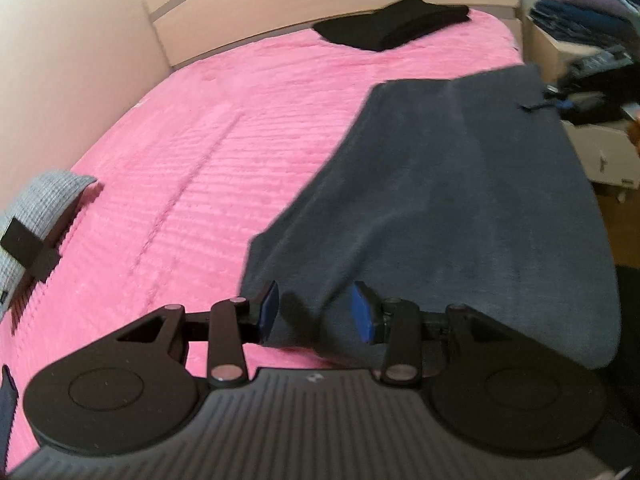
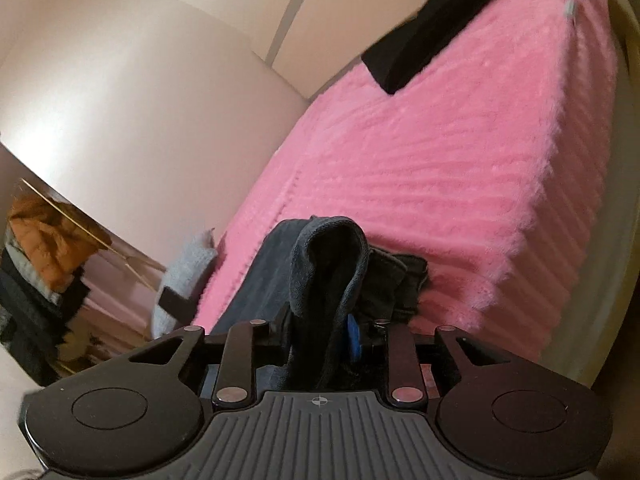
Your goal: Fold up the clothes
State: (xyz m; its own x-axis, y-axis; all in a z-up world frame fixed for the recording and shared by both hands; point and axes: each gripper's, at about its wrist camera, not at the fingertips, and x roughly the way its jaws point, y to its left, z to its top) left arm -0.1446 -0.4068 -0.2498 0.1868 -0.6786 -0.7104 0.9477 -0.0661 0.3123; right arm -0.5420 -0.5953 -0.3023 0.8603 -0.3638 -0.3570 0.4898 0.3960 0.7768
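On pink bed [image 1: 200,140] | left tongs [image 1: 316,312] parted | right tongs [image 2: 320,336] pinching grey garment [image 2: 328,256] (bunched)

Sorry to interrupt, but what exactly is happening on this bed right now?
A person is folding a dark grey garment on the pink blanket with two handheld grippers. The right gripper is shut on a bunched edge; the left gripper has open jaws around another edge. A folded black garment lies near the headboard.
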